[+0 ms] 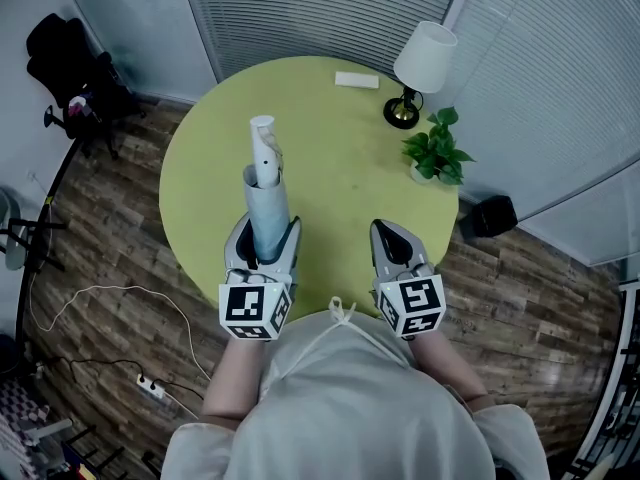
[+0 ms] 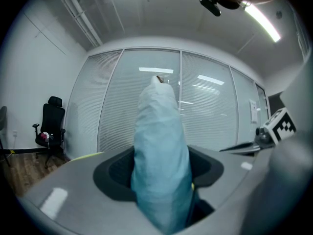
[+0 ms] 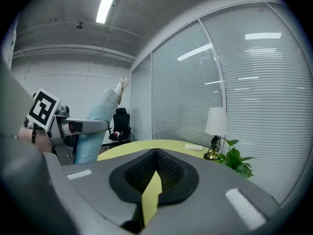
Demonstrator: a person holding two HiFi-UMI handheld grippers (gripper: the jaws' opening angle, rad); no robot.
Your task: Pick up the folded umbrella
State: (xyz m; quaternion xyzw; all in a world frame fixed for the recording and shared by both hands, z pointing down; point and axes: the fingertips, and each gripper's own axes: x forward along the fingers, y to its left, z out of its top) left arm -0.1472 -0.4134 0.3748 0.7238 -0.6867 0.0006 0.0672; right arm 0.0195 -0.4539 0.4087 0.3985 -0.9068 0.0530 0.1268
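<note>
Your left gripper [image 1: 268, 232] is clamped on the folded umbrella [image 1: 266, 193]. The jaws stand wide, one on each side of its pale blue sleeve. In the left gripper view the sleeve [image 2: 159, 146] fills the gap between the pads and rises up out of the gripper [image 2: 161, 173]. The white handle end is the far tip, up and away from the jaws. From the right gripper view the umbrella [image 3: 98, 124] leans up and away from the left gripper. Its lower end is hidden behind that gripper.

Your right gripper [image 1: 388, 236] sits just beside the left one. Its jaws are together with nothing between them, and only a thin strip of the yellow-green bench [image 3: 161, 146] shows through.

Ahead of the right gripper on the round bench [image 1: 330, 158] are a potted plant [image 1: 436, 150] and a lamp [image 1: 420, 63]. A small white box [image 1: 357, 80] lies at the far edge. A black chair [image 1: 75, 68] stands off to the left of the left gripper.
</note>
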